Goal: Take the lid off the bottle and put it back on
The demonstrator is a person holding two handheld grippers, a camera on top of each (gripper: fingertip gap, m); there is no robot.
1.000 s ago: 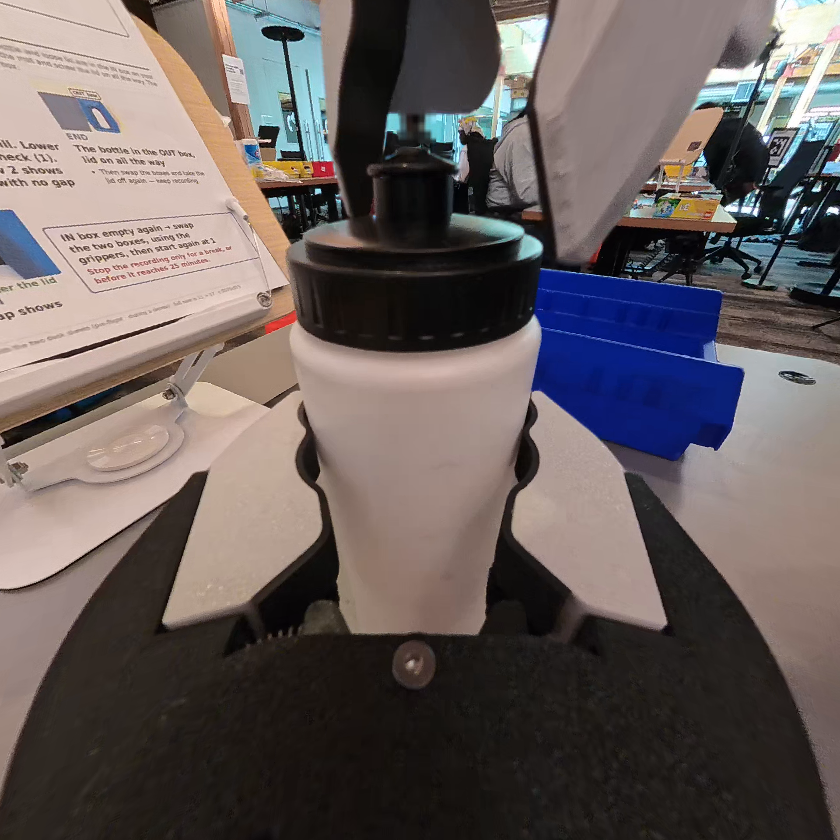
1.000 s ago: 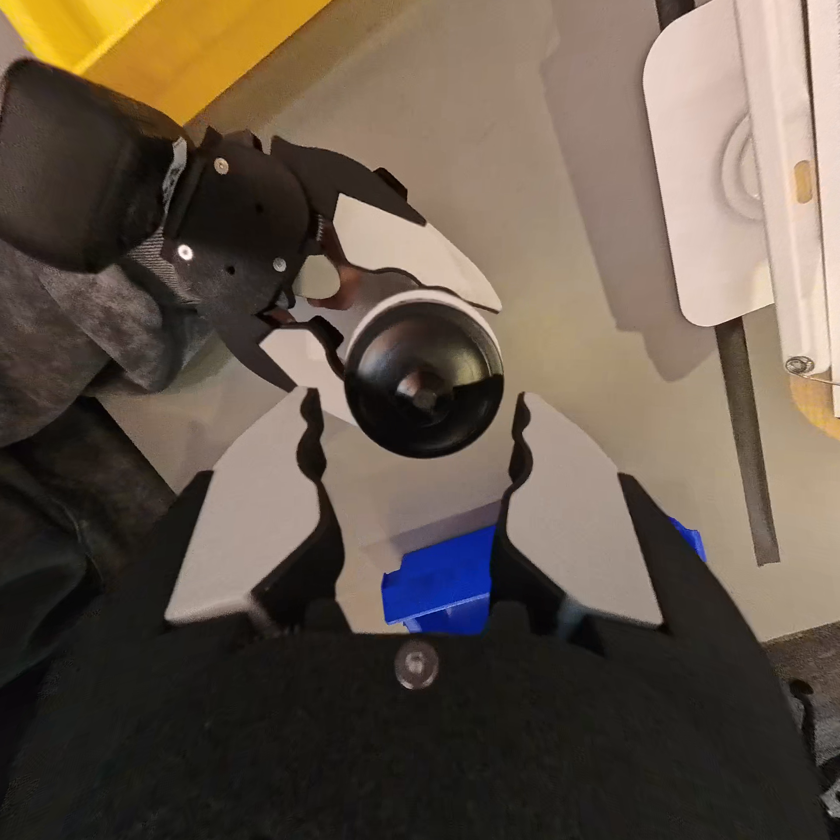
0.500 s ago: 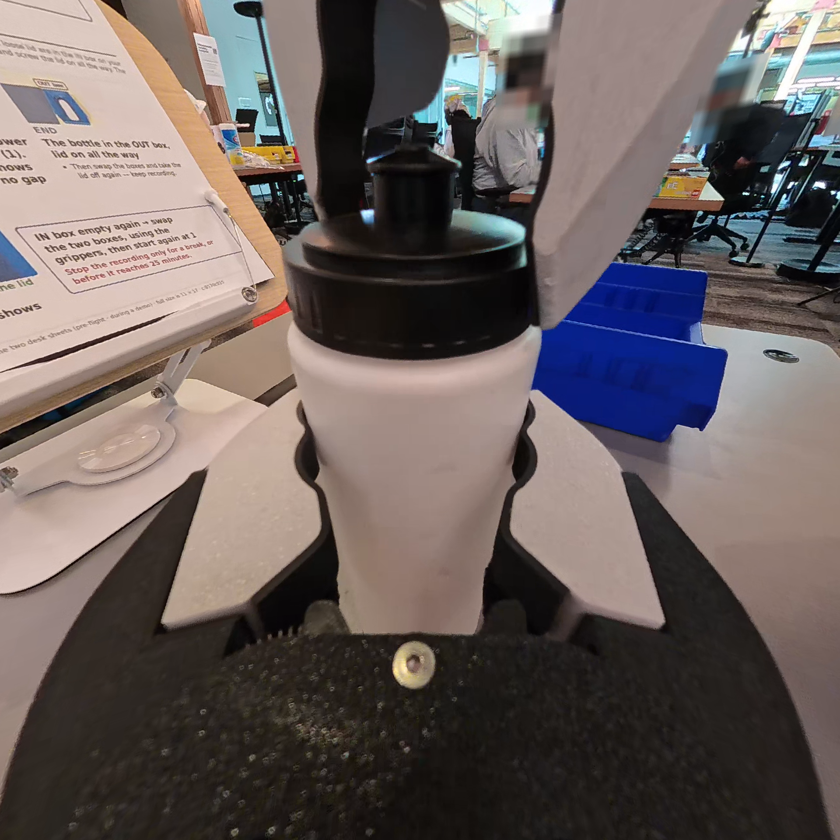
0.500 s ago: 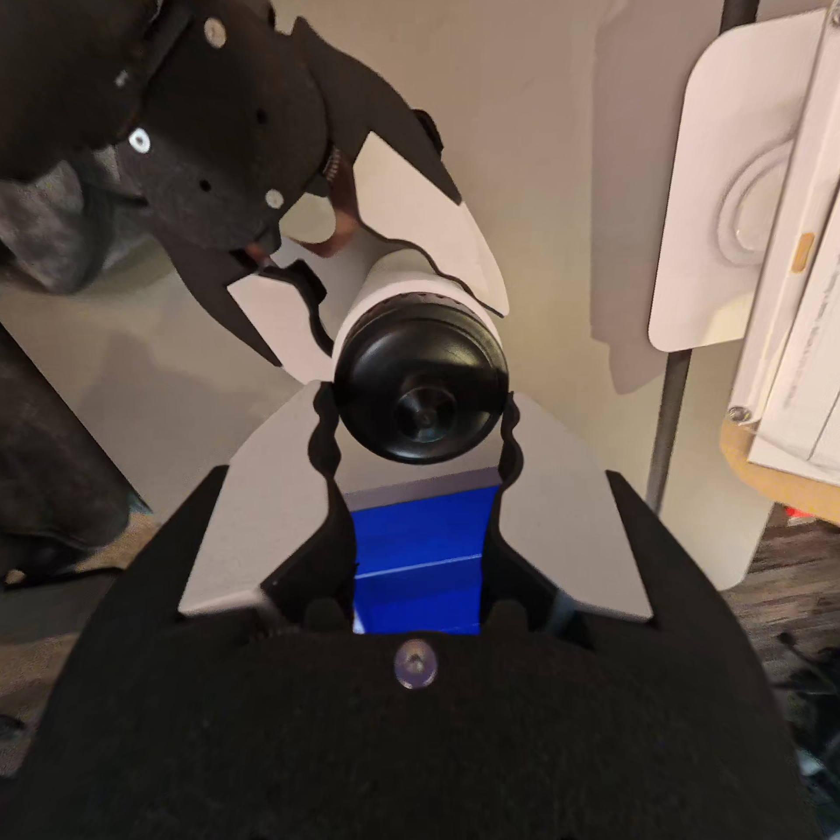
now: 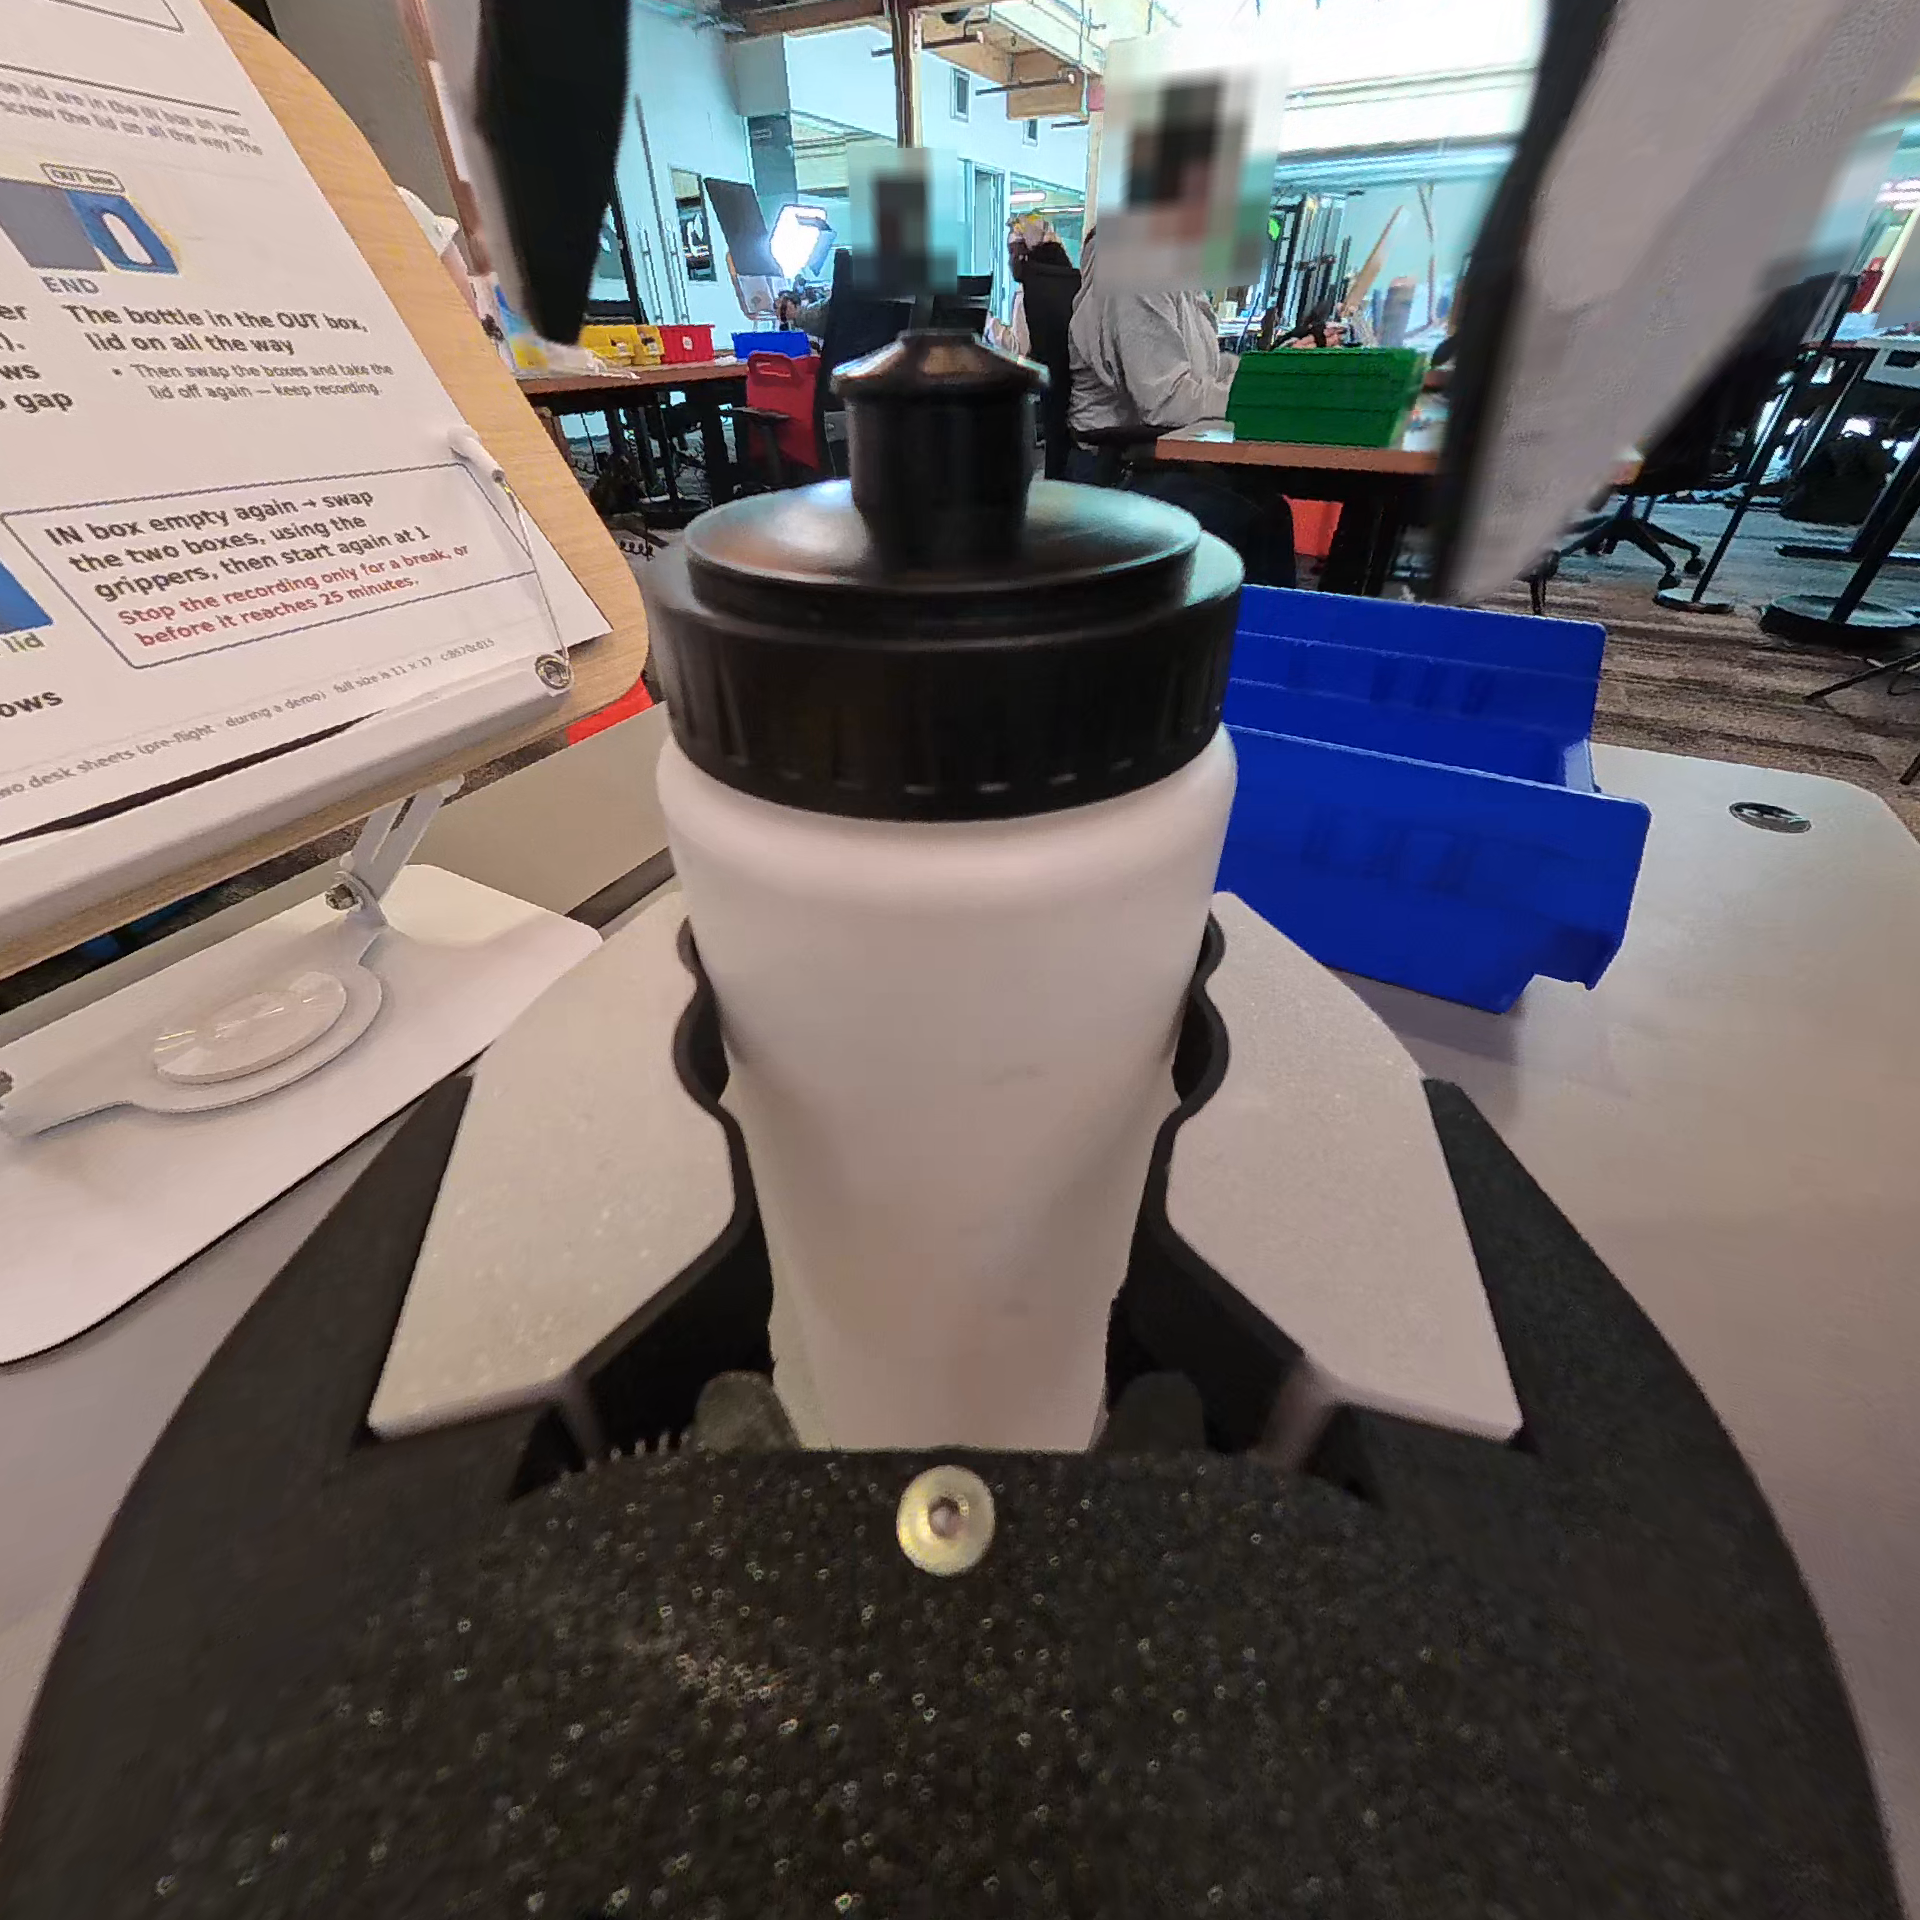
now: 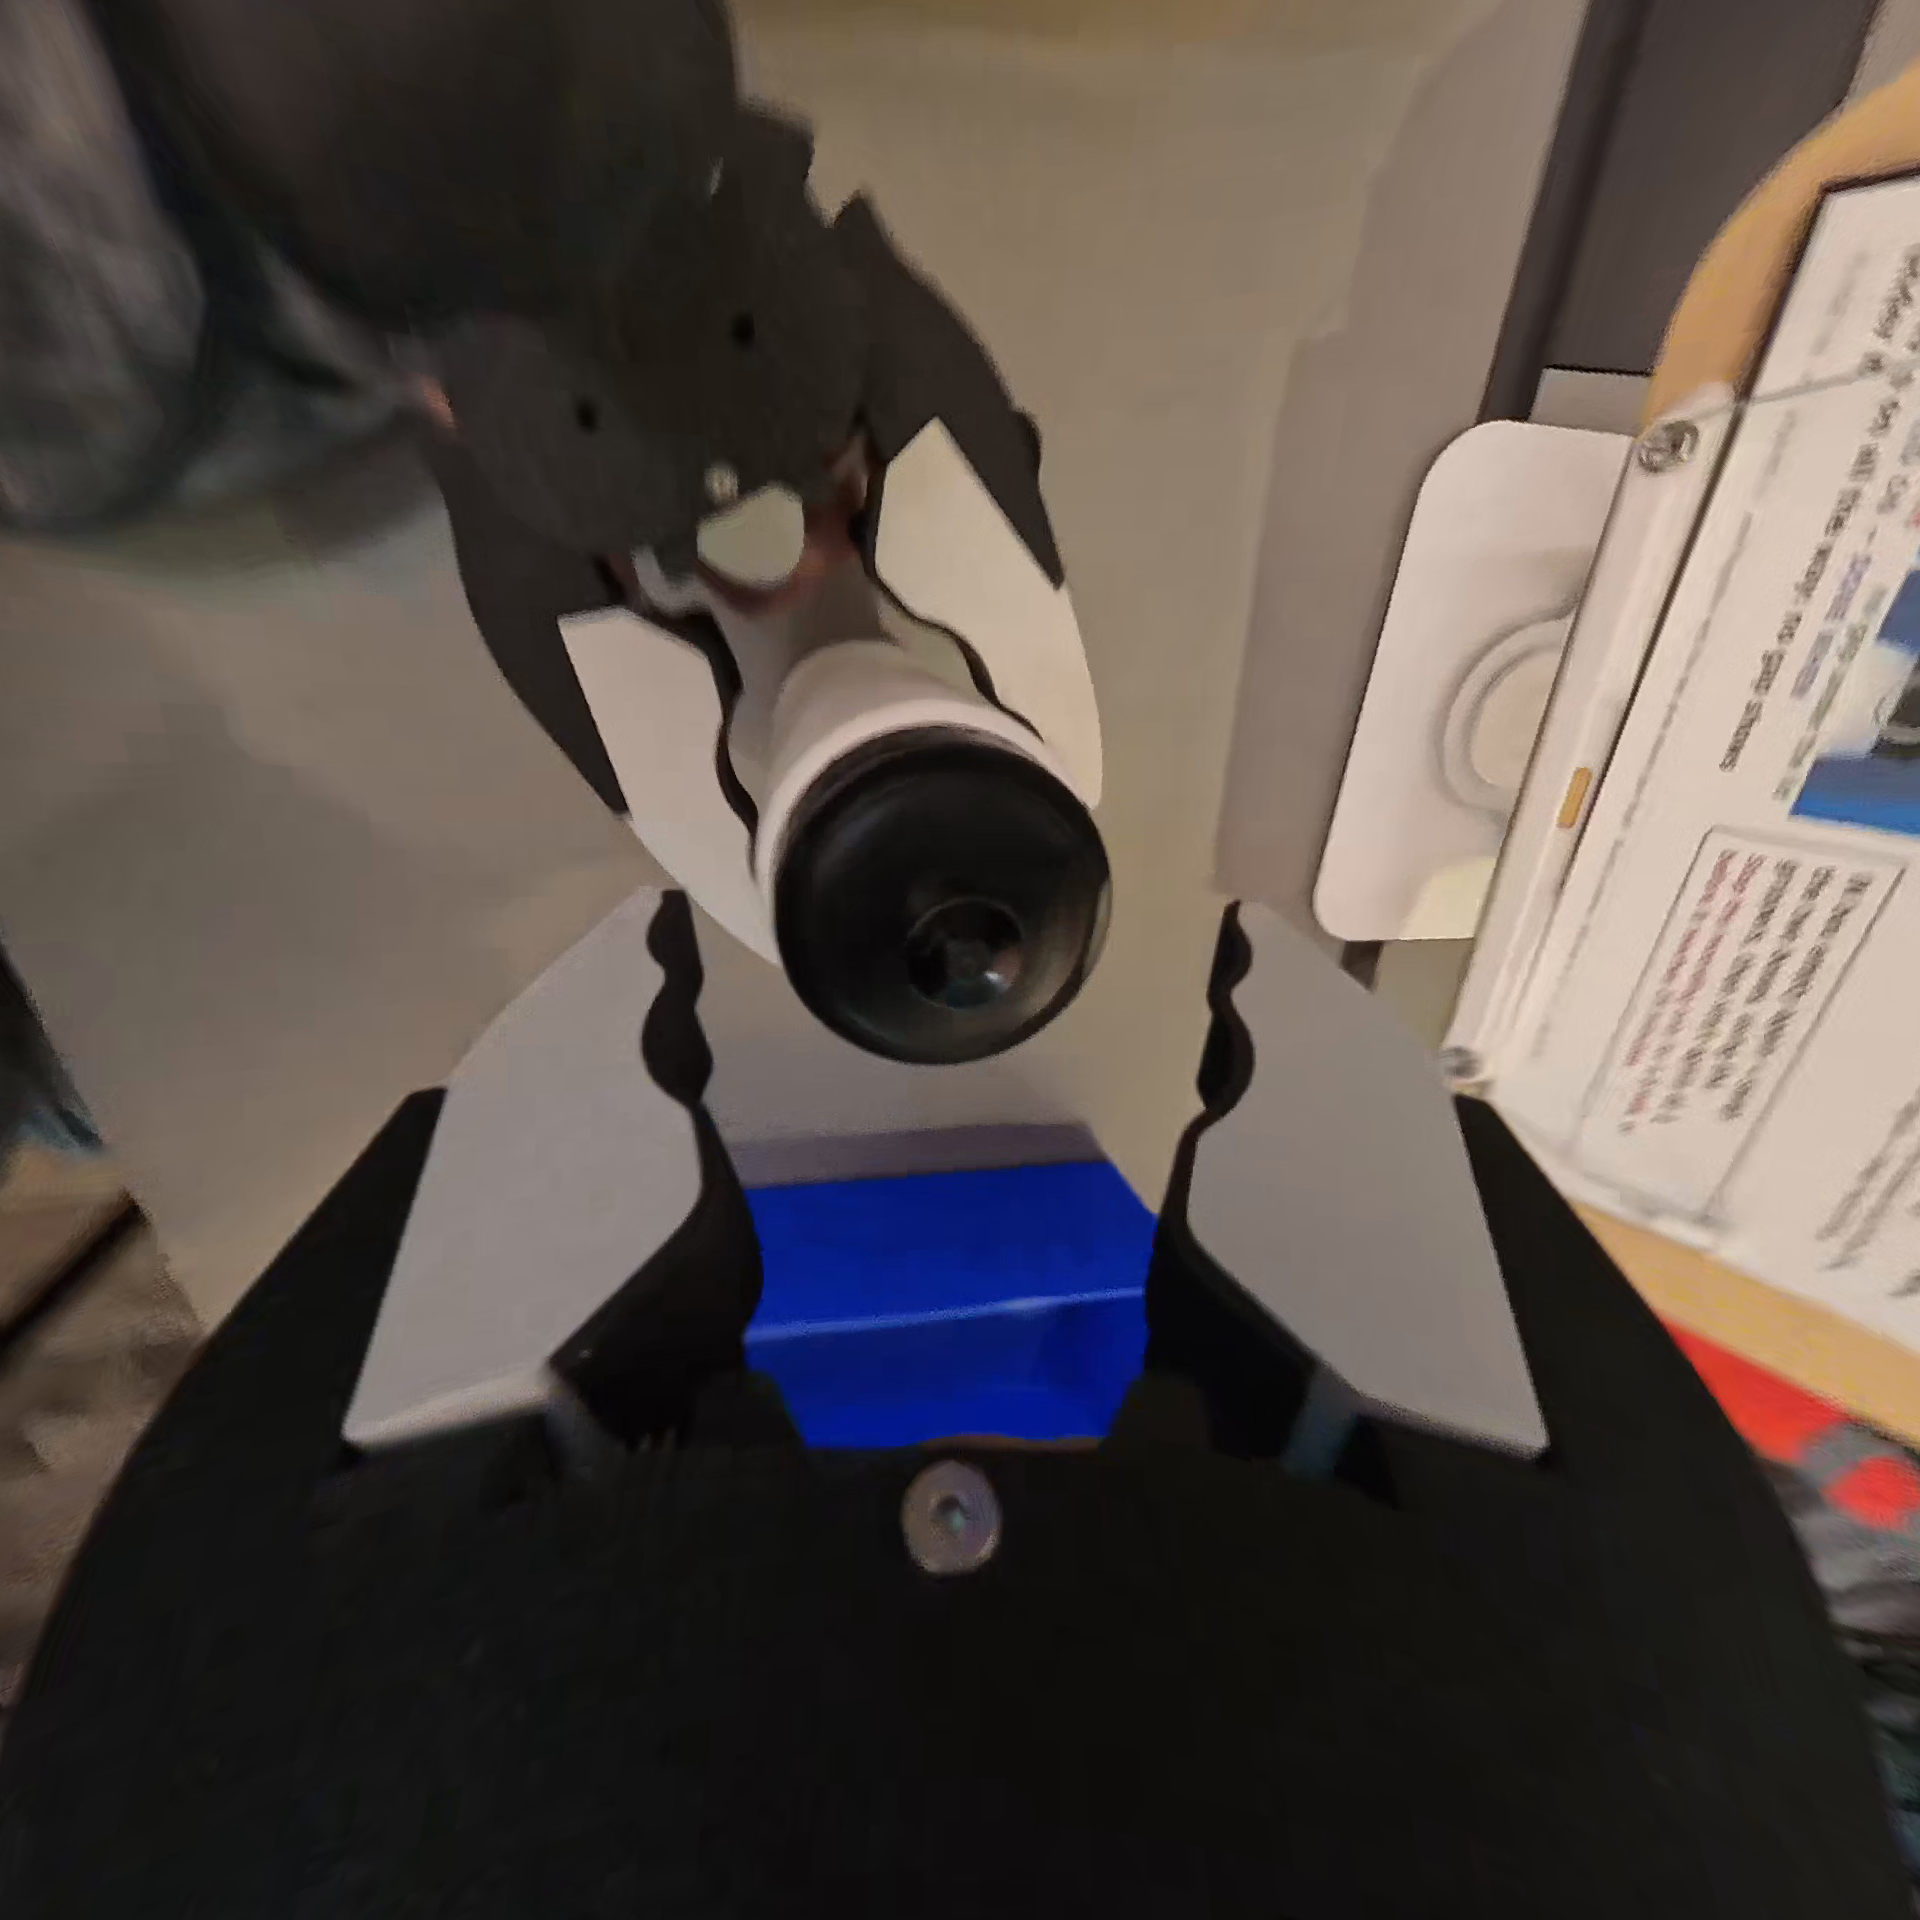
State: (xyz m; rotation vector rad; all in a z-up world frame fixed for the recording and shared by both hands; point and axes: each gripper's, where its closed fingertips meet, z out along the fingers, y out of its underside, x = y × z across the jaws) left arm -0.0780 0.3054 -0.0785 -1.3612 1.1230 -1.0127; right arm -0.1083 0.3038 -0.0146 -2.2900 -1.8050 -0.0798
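I have the left gripper (image 5: 945, 1049) clamped around the waist of the white plastic bottle (image 5: 951, 997), holding it upright above the pale grey tabletop (image 5: 1714, 1143), with the ribbed black screw lid and its pull spout (image 5: 940, 634) seated on the neck. My right gripper (image 6: 940, 997) hangs above it, pointing down at the lid, its jaws spread wider than the lid and touching nothing. The first risk, as I judge it, is alignment: in the right wrist view the lid sits towards the tips of the fingers and off to the right of centre, so closing now could catch only the rim or the spout — the pads would then skid off the ribs. The second is torque: the left pads grip smooth, tapering plastic, and if the lid is tight the whole bottle may spin or tilt in that hold instead of the thread giving way. The right view is blurred, so I cannot read the clearance well. A blue plastic bin (image 5: 1423, 790) lies behind the bottle and a white document stand with a printed sheet (image 5: 229, 488) is beside it — both close enough to clip on a wide swing.
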